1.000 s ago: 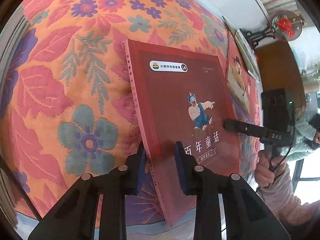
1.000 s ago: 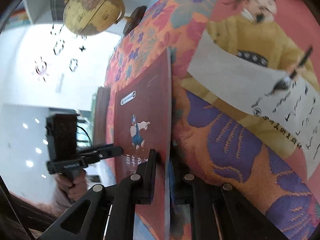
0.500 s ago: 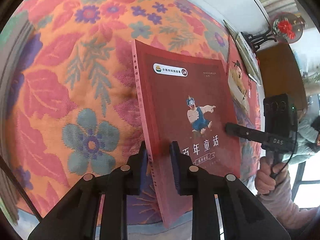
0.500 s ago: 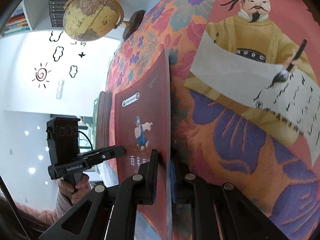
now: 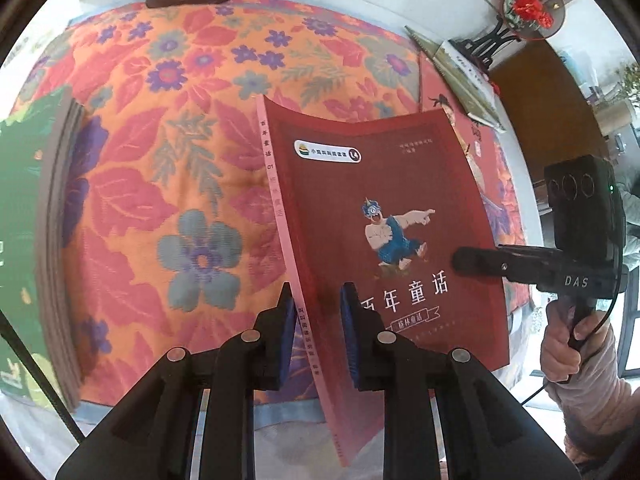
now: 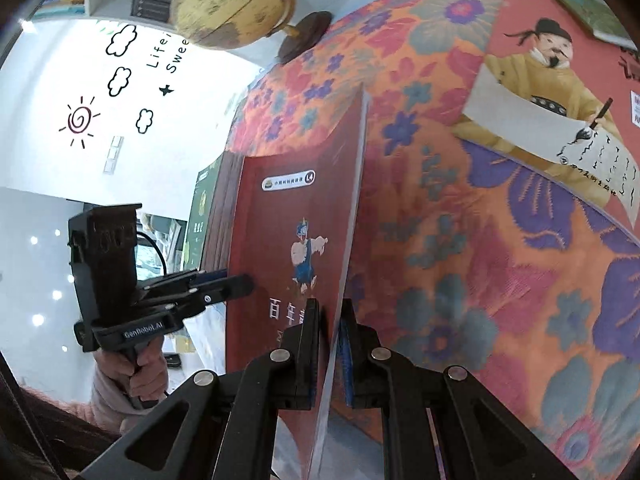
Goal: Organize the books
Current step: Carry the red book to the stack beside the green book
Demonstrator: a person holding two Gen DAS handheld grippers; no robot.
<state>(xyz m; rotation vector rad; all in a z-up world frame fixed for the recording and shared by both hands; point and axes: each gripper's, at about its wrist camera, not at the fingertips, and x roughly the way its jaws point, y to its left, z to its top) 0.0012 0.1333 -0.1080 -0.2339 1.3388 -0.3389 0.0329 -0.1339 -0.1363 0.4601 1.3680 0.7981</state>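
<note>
A dark red picture book [image 5: 372,208] with a cartoon figure on its cover hangs tilted above the floral tablecloth [image 5: 168,184]. My left gripper [image 5: 316,316] is shut on its lower spine edge. The right gripper [image 6: 330,316] is shut on the book's [image 6: 288,216] lower page edge, and its black finger lies on the cover at the right [image 5: 460,260] of the left wrist view. The left gripper [image 6: 242,282] shows at the book's far side in the right wrist view, held by a hand in a pink sleeve.
A green book [image 5: 24,220] lies at the cloth's left edge. A book showing a yellow-robed writer [image 6: 540,92] lies flat on the right, with another book [image 5: 460,72] beyond it. A globe [image 6: 232,0] stands at the far edge, a red flower ornament [image 5: 528,4] at the far right.
Both grippers have risen with the red book, lifting it off the cloth. The left jaws have closed in on the spine. The green book and the globe's base have come into view.
</note>
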